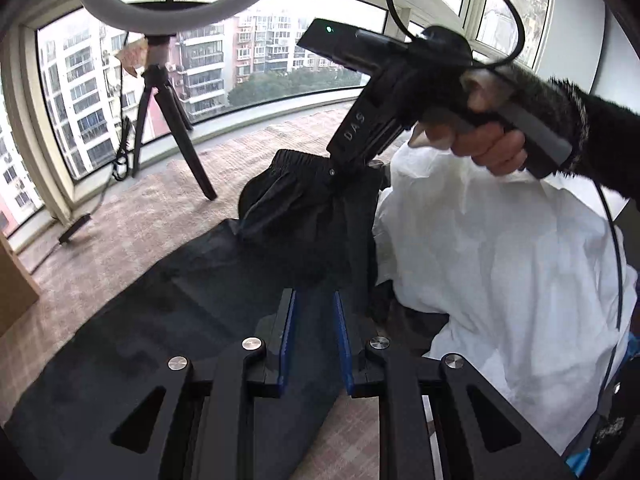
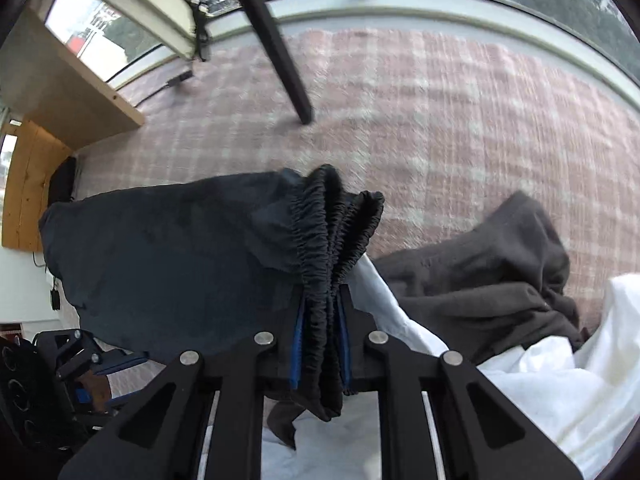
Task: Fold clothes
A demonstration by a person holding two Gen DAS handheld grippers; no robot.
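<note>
Dark navy trousers [image 1: 304, 216] with a black elastic waistband [image 2: 324, 240] hang by that waistband, and my right gripper [image 2: 323, 298] is shut on its bunched folds. In the left wrist view a hand [image 1: 488, 148] holds the right gripper [image 1: 340, 168] high, pointing down at the waistband. A trouser leg [image 1: 160, 320] runs down to my left gripper [image 1: 315, 294]. The blue pads [image 1: 288, 340] stand apart with smooth navy cloth showing in the gap. The left gripper [image 2: 92, 356] sits at the leg's far end.
A white sheet [image 1: 500, 260] is heaped at the right, with a dark grey garment [image 2: 480, 264] lying on it. A black tripod [image 1: 168, 120] with a ring light [image 1: 100, 4] stands on the pink checked blanket [image 2: 440, 120] by the window. Wooden furniture [image 2: 28, 192] is at the left.
</note>
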